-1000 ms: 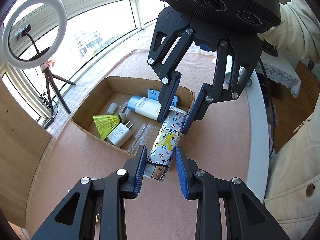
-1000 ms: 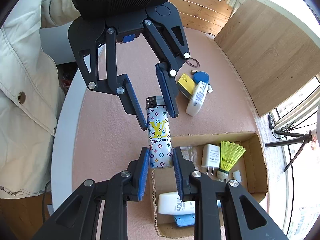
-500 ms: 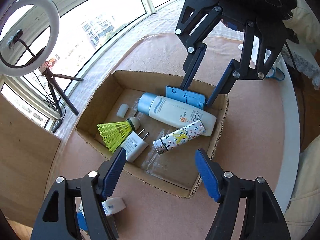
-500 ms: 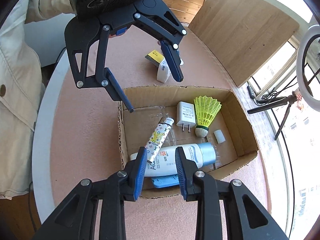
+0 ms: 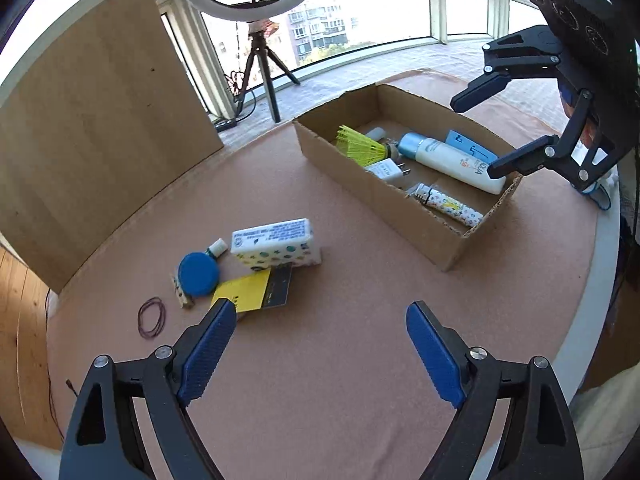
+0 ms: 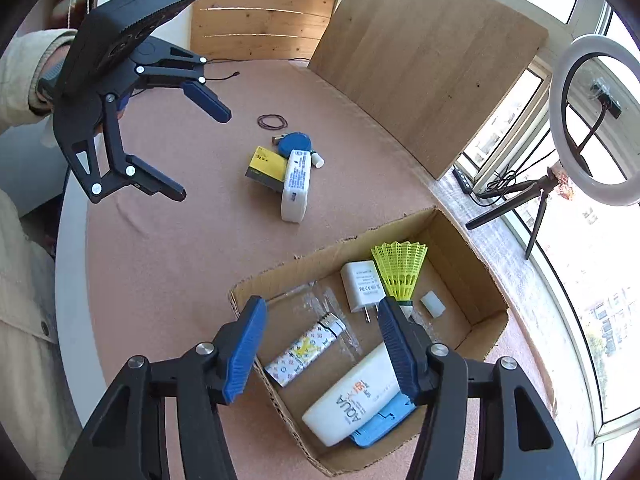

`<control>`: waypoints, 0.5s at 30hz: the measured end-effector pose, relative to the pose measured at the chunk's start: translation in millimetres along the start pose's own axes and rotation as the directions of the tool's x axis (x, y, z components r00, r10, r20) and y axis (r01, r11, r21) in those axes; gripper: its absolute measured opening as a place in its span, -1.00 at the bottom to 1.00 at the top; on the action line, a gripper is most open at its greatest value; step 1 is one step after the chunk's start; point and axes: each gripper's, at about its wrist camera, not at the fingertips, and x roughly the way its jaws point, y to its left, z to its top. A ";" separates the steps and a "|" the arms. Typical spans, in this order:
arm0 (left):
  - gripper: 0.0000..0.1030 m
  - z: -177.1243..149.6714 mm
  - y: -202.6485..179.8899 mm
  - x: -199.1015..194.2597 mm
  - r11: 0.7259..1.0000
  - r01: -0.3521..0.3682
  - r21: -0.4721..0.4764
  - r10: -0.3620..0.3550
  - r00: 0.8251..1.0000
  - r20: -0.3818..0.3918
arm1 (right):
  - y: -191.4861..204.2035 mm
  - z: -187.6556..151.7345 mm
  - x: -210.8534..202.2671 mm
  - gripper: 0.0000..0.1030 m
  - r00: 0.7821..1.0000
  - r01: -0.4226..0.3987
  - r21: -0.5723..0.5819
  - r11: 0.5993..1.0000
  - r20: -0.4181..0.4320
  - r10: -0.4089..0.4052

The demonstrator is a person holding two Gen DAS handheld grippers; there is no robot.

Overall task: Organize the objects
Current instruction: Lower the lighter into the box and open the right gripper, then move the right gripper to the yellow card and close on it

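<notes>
While both sets of jaws are swinging wider with nothing between them, the items left to sort lie loose on the pink table [image 5: 340, 360]. Seen from the left wrist, a loop of rubber band [image 5: 152, 317] sits at about ten o'clock from the left gripper [image 5: 316, 350], then a blue round disc [image 5: 198, 274], a yellow and black packet [image 5: 256, 290] and a white patterned box [image 5: 276, 244] resting partly on that packet, all toward eleven to twelve o'clock of the blue pads and clear of them. The left gripper hangs over bare table, wide apart and empty.

Further right, at about one o'clock, stands the cardboard box [image 5: 400, 204]. Inside lie a yellow shuttlecock [image 5: 358, 146], a white charger [image 5: 388, 170], a white sunscreen tube [image 5: 452, 162] and, against the near wall, the patterned lighter [image 5: 448, 204].

From the right wrist view, the right gripper [image 6: 320, 344] hovers over the box, about half spread and gripping nothing. The lighter lies flat on the box floor just below and between its fingertips, untouched, with the sunscreen tube toward five o'clock and the charger and shuttlecock toward one o'clock.
</notes>
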 end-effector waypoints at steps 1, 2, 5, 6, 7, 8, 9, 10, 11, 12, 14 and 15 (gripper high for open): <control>0.78 -9.6 13.0 -5.8 0.999 -0.014 -0.037 0.014 1.000 0.003 | 6.6 10.3 2.2 0.22 1.000 -0.001 0.029 1.000 -0.001 0.001; 0.78 -19.0 26.1 -11.8 0.997 -0.023 -0.075 0.023 1.000 0.006 | 12.7 20.2 5.8 0.26 1.000 -0.001 0.056 0.998 -0.005 0.001; 0.78 -50.1 66.0 -28.7 0.981 -0.033 -0.191 0.039 0.999 0.029 | 38.8 51.7 19.4 0.32 1.000 0.020 0.135 0.991 -0.011 -0.018; 0.78 -61.0 78.9 -33.2 0.974 -0.021 -0.226 0.031 0.999 0.041 | 49.1 62.3 25.5 0.32 1.000 0.019 0.167 0.986 -0.015 -0.016; 0.78 -72.7 90.7 -38.0 0.967 0.000 -0.254 0.015 0.998 0.057 | 59.9 71.7 34.9 0.33 1.000 0.020 0.196 0.980 -0.026 -0.015; 0.78 -83.1 101.4 -40.7 0.961 0.017 -0.275 0.000 0.998 0.065 | 69.4 79.5 47.6 0.33 0.999 0.024 0.232 0.972 -0.049 -0.013; 0.78 -93.0 111.0 -43.0 0.957 0.023 -0.289 -0.008 0.999 0.053 | 75.4 86.7 62.0 0.33 0.997 0.026 0.285 0.958 -0.078 -0.004; 0.78 -102.7 119.1 -46.2 0.954 0.025 -0.298 -0.012 0.999 0.047 | 79.5 91.9 77.1 0.33 0.995 0.022 0.352 0.936 -0.097 0.013; 0.78 -112.1 126.5 -50.7 0.953 0.034 -0.302 -0.018 0.998 0.058 | 81.9 94.4 91.7 0.33 0.994 0.010 0.420 0.907 -0.107 0.038; 0.78 -122.0 133.8 -55.7 0.951 0.040 -0.307 -0.020 0.997 0.068 | 81.2 94.2 108.1 0.33 0.991 -0.002 0.494 0.869 -0.118 0.070; 0.78 -139.1 147.4 -66.6 0.941 0.044 -0.335 -0.018 0.996 0.082 | 76.9 91.5 129.4 0.33 0.988 0.006 0.602 0.799 -0.125 0.086; 0.78 -147.1 153.1 -71.7 0.937 0.053 -0.345 -0.023 0.996 0.090 | 73.7 91.7 134.7 0.32 0.989 0.029 0.632 0.774 -0.129 0.068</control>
